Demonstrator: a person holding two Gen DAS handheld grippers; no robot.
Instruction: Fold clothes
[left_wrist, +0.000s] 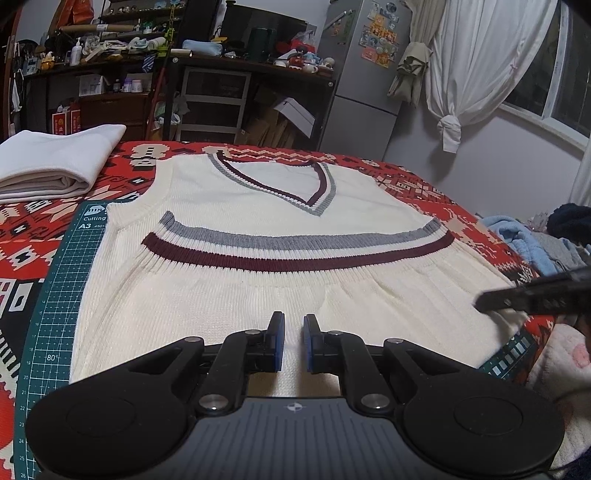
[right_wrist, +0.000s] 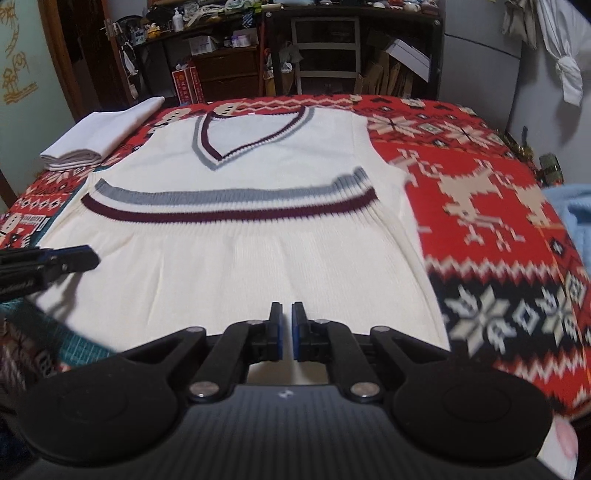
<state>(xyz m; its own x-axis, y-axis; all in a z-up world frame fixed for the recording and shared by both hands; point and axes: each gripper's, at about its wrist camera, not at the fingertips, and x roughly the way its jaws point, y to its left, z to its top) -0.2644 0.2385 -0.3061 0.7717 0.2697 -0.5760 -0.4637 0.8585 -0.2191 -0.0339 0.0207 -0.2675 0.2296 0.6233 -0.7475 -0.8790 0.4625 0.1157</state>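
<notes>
Knit vest (left_wrist: 273, 236) lies flat, front up, centre of both frames, on patterned red cloth (right_wrist: 498, 206) over table; cutting mat (left_wrist: 55, 295) under its edge at left of left wrist frame. Collar at far end, hem nearest cameras.

Left hand-held gripper (left_wrist: 294, 332): jaws narrow, small gap, holding nothing, low over hem. Right hand-held gripper (right_wrist: 287, 321): same, narrow and empty.

Folded white cloth (left_wrist: 55, 162) upper left.

Step, as judged: start of fold, nothing grasped yet. Next move calls for opening jaws, pinching hem corners or side edges, lifting evenly.
</notes>
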